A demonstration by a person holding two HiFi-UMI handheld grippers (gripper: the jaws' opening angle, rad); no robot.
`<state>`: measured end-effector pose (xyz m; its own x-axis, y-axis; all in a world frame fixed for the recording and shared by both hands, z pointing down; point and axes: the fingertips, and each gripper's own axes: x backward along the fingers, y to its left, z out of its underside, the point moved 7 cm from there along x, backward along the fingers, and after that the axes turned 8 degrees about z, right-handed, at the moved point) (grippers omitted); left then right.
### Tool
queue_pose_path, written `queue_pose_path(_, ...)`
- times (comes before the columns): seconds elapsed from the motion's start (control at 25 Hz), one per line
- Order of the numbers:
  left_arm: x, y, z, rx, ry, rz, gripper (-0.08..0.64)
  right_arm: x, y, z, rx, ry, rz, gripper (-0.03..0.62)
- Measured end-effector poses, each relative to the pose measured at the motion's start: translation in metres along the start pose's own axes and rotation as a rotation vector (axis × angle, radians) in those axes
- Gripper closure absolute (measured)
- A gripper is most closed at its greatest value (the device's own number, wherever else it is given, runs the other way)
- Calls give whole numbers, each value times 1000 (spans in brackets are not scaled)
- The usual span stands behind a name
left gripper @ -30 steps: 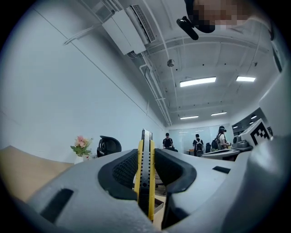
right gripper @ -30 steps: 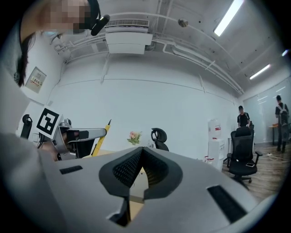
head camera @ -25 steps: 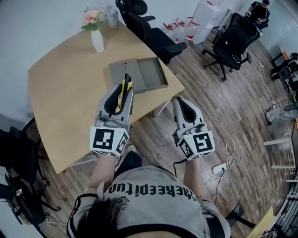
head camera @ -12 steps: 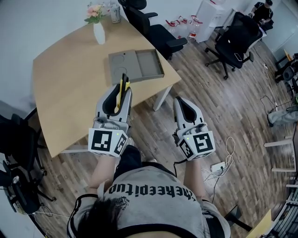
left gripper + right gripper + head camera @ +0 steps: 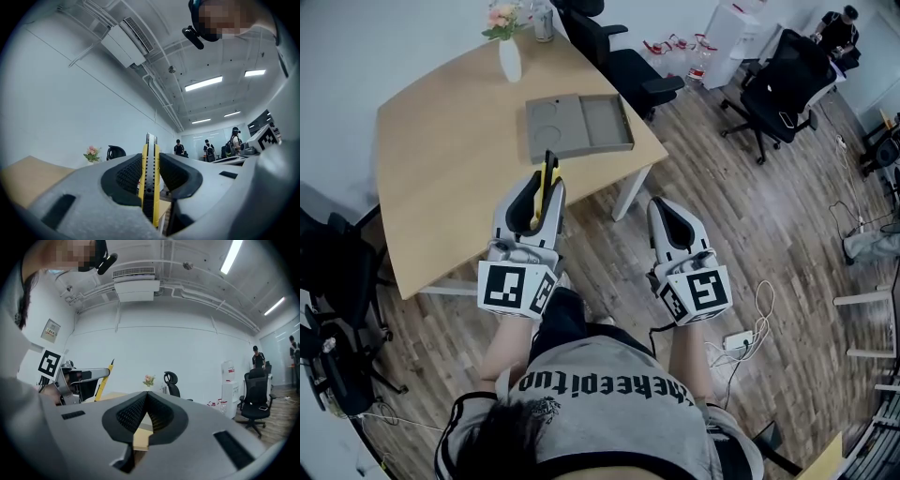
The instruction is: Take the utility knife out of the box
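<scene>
My left gripper (image 5: 542, 192) clamps the yellow-black utility knife (image 5: 549, 169), clear of the flat grey box (image 5: 605, 117) at twelve o'clock, seemingly emptied; right gripper (image 5: 146, 397) closed, empty; next, set it down.

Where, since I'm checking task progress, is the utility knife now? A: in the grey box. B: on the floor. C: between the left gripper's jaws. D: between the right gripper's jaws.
C: the yellow utility knife stands clamped between the pads of the left gripper, clear of the grey box on the table.
</scene>
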<state>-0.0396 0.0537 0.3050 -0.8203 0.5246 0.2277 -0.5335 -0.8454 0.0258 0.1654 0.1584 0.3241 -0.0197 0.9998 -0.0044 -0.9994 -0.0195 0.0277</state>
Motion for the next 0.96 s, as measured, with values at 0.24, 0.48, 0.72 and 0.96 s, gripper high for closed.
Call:
queue_pose_path(0.24,3,-4,-2,-7,-4,5,434,5,4,2,-14,-10,0,586)
queue_pose_path(0.48,2,-9,-2,-9,-10,10,434,9,1,3,-10,-16,1,586)
queue_pose_path(0.72,4,-8,-4,-29,-7,8,434,9,4,1,-14,-17,6,586)
queue_pose_path(0.96,6,-3,-6,-16,-14,9,434,5,9,-1,-4,-16,0,586)
